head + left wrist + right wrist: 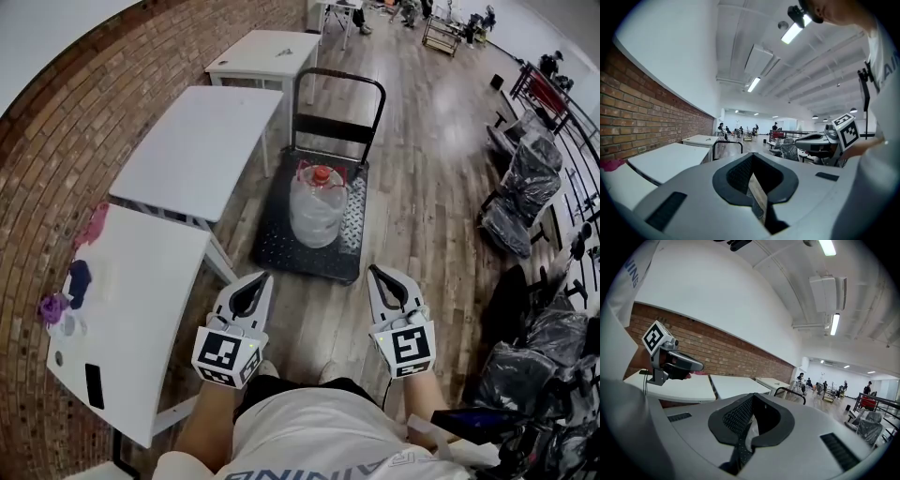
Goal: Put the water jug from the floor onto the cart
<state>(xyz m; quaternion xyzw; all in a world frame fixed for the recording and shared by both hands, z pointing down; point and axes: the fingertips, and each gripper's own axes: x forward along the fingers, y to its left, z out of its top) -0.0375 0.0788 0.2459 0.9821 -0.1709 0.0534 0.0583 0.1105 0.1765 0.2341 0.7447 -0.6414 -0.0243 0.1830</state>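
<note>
Three white tables [197, 141] flank the cart [281, 248], apparently wrapped chairs [525, 178] opposite.

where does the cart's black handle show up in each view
Head view: upper centre; the cart handle arches beyond the water jug.
Left gripper view: the cart handle is small, left of centre, next to the far white table.
Right gripper view: the cart handle is small, right of centre, where the tables end.
Shared landmark: the brick wall with white tables along it.
</note>
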